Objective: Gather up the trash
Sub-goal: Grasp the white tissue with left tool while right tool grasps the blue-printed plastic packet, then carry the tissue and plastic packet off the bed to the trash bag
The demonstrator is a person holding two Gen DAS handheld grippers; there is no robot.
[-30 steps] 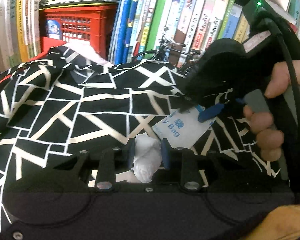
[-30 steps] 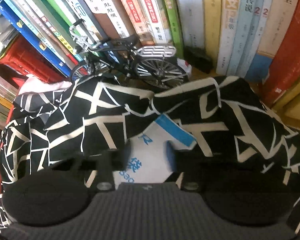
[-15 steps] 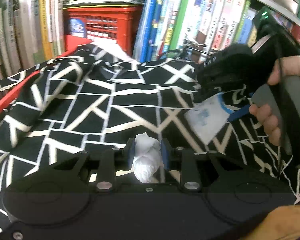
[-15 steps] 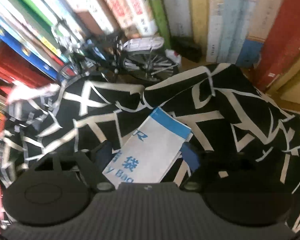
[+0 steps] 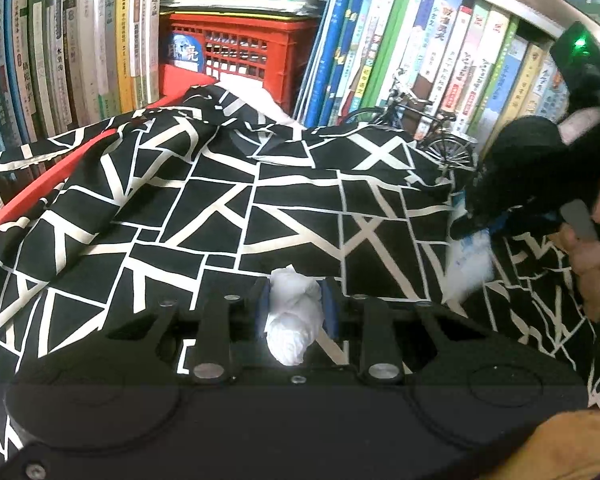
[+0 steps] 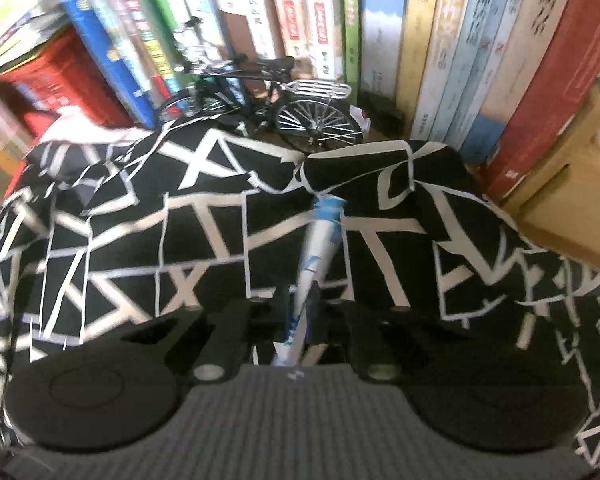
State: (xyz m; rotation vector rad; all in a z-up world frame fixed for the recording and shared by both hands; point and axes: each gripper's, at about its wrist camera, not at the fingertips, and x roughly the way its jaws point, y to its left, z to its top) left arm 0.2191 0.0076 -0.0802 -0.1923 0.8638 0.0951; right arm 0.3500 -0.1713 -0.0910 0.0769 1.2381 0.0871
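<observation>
My left gripper (image 5: pixel 294 308) is shut on a crumpled white tissue wad (image 5: pixel 294 320), held just above the black-and-white patterned cloth (image 5: pixel 228 216). My right gripper (image 6: pixel 300 316) is shut on a flat white-and-blue bag (image 6: pixel 314 256), pinched edge-on and lifted off the cloth (image 6: pixel 140 232). In the left wrist view the right gripper (image 5: pixel 476 228) shows at the right edge, held by a hand (image 5: pixel 592 256), with the blurred bag (image 5: pixel 470 264) hanging from it.
Rows of upright books (image 5: pixel 384 40) line the shelf behind. A red plastic crate (image 5: pixel 240 52) stands at the back left. A small model bicycle (image 6: pixel 268 100) stands before the books. A cardboard box (image 6: pixel 568 196) sits at the right.
My right gripper went from open around the flat bag to shut on it, and the bag now stands edge-on, lifted. My left gripper drew back and left with the tissue still held.
</observation>
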